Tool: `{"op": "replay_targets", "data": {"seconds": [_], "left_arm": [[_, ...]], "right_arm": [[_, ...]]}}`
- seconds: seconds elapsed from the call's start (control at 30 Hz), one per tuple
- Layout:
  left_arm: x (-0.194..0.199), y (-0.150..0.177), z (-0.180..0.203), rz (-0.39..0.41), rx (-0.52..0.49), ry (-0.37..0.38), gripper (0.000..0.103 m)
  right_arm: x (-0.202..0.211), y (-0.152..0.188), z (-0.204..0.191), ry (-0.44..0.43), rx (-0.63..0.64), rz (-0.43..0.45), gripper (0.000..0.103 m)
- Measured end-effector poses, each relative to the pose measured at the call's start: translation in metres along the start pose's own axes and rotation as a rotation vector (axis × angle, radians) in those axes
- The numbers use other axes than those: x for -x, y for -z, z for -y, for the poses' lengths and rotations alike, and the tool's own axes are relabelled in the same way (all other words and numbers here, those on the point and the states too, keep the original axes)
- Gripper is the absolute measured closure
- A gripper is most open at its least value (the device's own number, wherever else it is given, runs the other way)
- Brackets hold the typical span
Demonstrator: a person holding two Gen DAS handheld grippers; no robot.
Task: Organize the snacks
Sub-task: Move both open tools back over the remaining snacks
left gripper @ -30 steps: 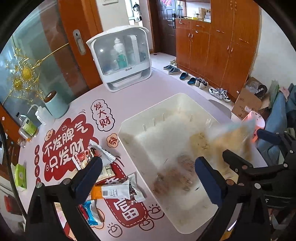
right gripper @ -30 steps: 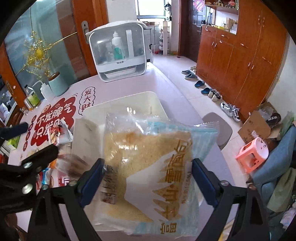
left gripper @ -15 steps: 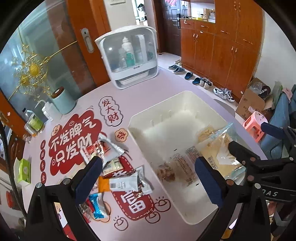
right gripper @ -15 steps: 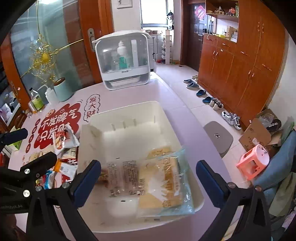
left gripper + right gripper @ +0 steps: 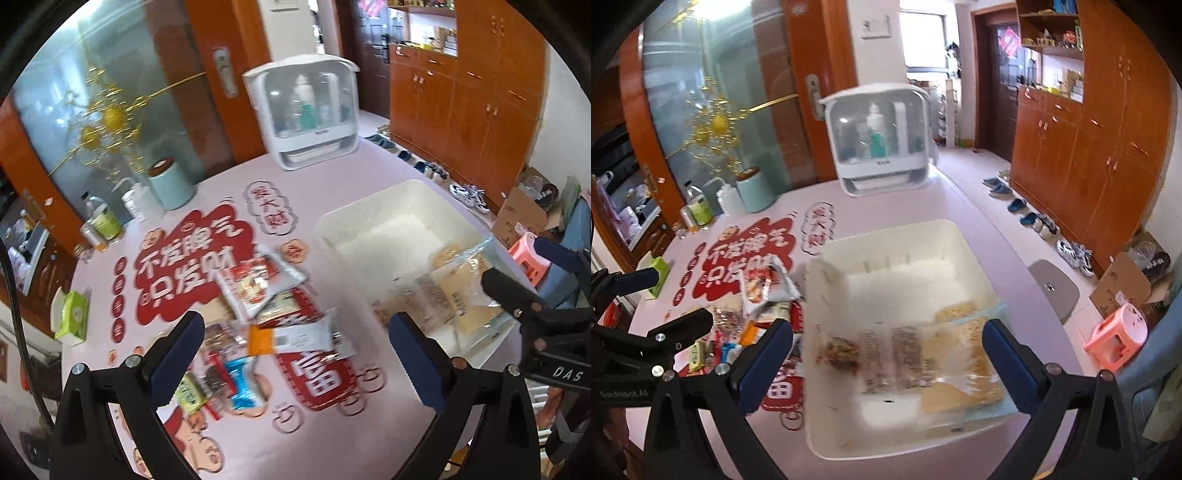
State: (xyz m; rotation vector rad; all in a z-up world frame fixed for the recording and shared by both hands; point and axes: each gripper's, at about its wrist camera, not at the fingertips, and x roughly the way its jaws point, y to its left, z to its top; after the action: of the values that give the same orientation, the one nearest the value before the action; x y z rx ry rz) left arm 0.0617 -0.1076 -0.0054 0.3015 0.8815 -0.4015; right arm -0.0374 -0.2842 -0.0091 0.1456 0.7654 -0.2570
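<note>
1. Worktop (image 5: 221, 177) edge curves away on the far right past the white bin (image 5: 897, 240); a bare pink strip runs between the bin's far wall and the white cabinet-style box (image 5: 879, 147) at the back.
2. Left tool (image 5: 295, 354) hangs with its blue pads spread wide, nothing between them, above the loose snack pile (image 5: 258, 314).
3. Right tool (image 5: 886, 354) is just as wide apart and holds nothing, poised over the bin's near half.
4. Big clear snack bag (image 5: 960, 354) lies flat inside the bin against the near right wall; pale yellow contents show through, with dark blocks of small print, too blurred to read.
5. Bin's far half is bare white floor, with short ribs along the back wall.
6. Loose packets sit left of the bin on the worktop: a red-and-white pouch (image 5: 255, 284) on top, an orange-and-white wrapper (image 5: 291, 338) nearer, a blue one (image 5: 242, 384) and a green one (image 5: 188, 393) nearest the left tool.
7. Writing: the red decal (image 5: 184, 273) reads 不发脾气 只发财; the small oval (image 5: 267, 208) beside it reads 发大财. "DAS" shows on the right tool's body in the left wrist view.
8. Back left of the worktop: a mint cylinder (image 5: 170, 184), a white squeeze bottle (image 5: 135, 201), a green-labelled bottle (image 5: 103, 221) and a green tissue box (image 5: 72, 314) near the left edge.
</note>
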Motion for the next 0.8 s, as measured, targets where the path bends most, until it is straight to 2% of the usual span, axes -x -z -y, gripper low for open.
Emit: {"op": "replay_targets", "data": {"seconds": [0.17,0.5,0.67,0.8], "left_arm": [[0.015,0.020,-0.056,-0.001,0.065,-0.074,0.003],[0.035,0.048,-0.197,0.012,0.241,-0.252,0.003],[0.028,0.056,-0.247,0.013,0.300,-0.293,0.003],[0.003,0.061,-0.276,-0.024,0.334,-0.264,0.003]], "right_arm": [[0.005,-0.002,-0.038,-0.029,0.059,0.039,0.000],[-0.011,-0.017,-0.139,-0.149,0.213,-0.027,0.000],[-0.022,-0.029,-0.182,-0.193,0.275,-0.031,0.000],[-0.045,-0.036,-0.221,-0.217,0.363,-0.039,0.000]]}}
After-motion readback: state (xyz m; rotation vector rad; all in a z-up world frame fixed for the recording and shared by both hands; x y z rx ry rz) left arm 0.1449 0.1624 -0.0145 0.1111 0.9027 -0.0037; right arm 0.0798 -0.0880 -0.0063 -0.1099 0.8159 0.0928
